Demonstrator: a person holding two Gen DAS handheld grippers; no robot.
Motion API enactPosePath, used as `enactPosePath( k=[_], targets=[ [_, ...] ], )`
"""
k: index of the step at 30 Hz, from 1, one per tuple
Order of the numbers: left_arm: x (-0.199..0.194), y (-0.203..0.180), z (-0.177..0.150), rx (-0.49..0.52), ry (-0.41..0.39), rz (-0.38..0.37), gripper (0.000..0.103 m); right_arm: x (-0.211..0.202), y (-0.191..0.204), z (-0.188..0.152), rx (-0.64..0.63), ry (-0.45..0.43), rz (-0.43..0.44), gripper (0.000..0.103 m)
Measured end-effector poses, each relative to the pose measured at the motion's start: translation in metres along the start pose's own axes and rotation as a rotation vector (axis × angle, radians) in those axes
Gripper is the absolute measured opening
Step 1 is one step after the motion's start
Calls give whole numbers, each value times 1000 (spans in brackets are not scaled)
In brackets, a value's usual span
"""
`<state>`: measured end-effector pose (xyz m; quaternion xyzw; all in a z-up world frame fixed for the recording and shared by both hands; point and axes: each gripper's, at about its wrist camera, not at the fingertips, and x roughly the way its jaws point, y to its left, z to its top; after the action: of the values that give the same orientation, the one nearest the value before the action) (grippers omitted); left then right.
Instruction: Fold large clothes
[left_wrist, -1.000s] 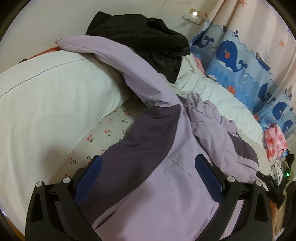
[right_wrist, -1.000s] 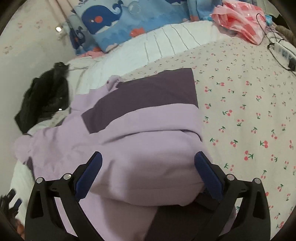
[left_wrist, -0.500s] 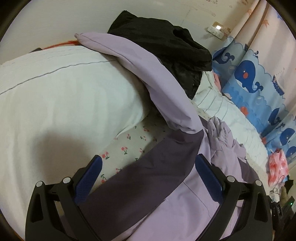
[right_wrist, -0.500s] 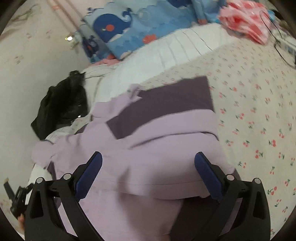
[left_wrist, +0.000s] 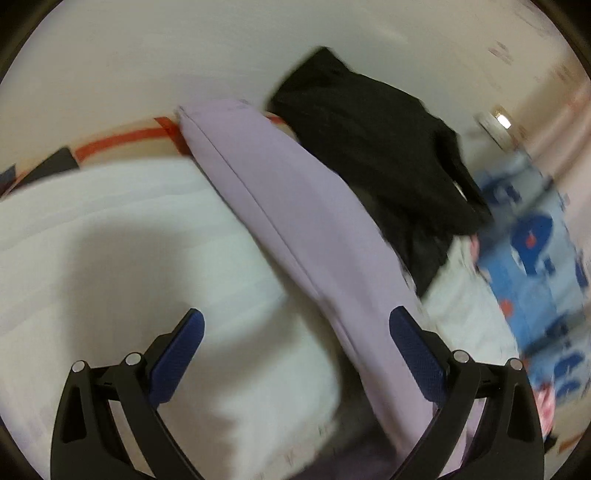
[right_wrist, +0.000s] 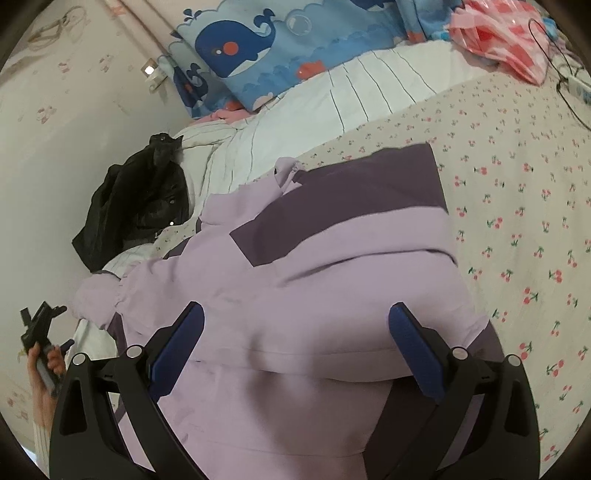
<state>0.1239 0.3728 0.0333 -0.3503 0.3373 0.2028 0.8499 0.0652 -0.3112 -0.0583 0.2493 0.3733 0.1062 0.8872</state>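
Note:
A large lilac and dark purple jacket (right_wrist: 314, 266) lies crumpled on the cherry-print bed sheet (right_wrist: 517, 184). Its long lilac sleeve (left_wrist: 288, 221) stretches up over a white pillow (left_wrist: 110, 258) in the left wrist view. My left gripper (left_wrist: 295, 332) is open and empty, hovering over the pillow with the sleeve running past its right finger. My right gripper (right_wrist: 295, 325) is open and empty, just above the jacket's lilac body. The hand that holds the left gripper (right_wrist: 40, 354) shows at the far left of the right wrist view.
A black garment (left_wrist: 376, 155) lies heaped beside the sleeve, also in the right wrist view (right_wrist: 140, 206). A whale-print curtain (right_wrist: 277, 48), a white striped quilt (right_wrist: 332, 103), a pink bag (right_wrist: 502, 40) and cables (right_wrist: 565, 70) line the bed's far side. A wall (left_wrist: 184, 55) stands behind the pillow.
My left gripper has swung up and left from the jacket body toward the pillow and the sleeve's end. My right gripper has shifted slightly, still over the jacket. Both stay open.

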Motion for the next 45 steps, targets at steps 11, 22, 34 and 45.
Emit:
enactPosePath(
  k=[11, 22, 34, 45],
  targets=[
    [62, 24, 62, -214, 44, -51, 96, 19, 17, -14, -71, 41, -26, 97],
    [85, 38, 71, -359, -16, -234, 28, 23, 25, -18, -129, 29, -52, 97],
    [-27, -52, 69, -135, -166, -571, 21, 6, 20, -7, -74, 2, -13, 97],
    [-142, -295, -85, 436, 9, -955, 21, -42, -27, 24, 230, -91, 263, 97]
  ],
)
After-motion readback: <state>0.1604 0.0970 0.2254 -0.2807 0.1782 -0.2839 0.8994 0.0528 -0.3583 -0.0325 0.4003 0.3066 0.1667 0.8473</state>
